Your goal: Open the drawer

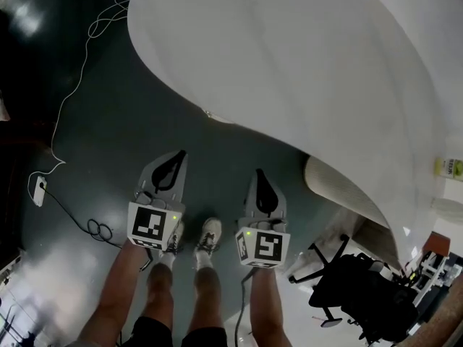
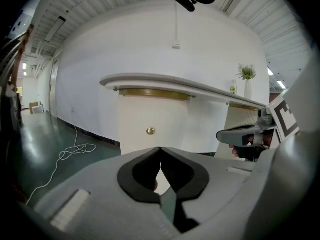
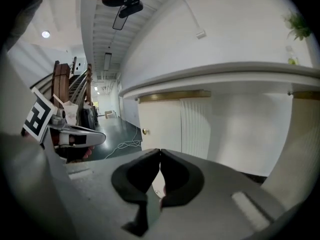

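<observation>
Drawer front [image 2: 131, 118] with brass knob [image 2: 150, 131], unopened; left gripper [image 2: 160, 148] and right gripper [image 3: 160, 150] jaws together, empty.

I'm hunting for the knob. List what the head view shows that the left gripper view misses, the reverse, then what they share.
Head view only: the person's shoes, a black chair. Left gripper view only: the brass knob on the cabinet front, a plant. Both: the white counter, the floor cable, the left hand-held gripper and right hand-held gripper, both shut and empty.
</observation>
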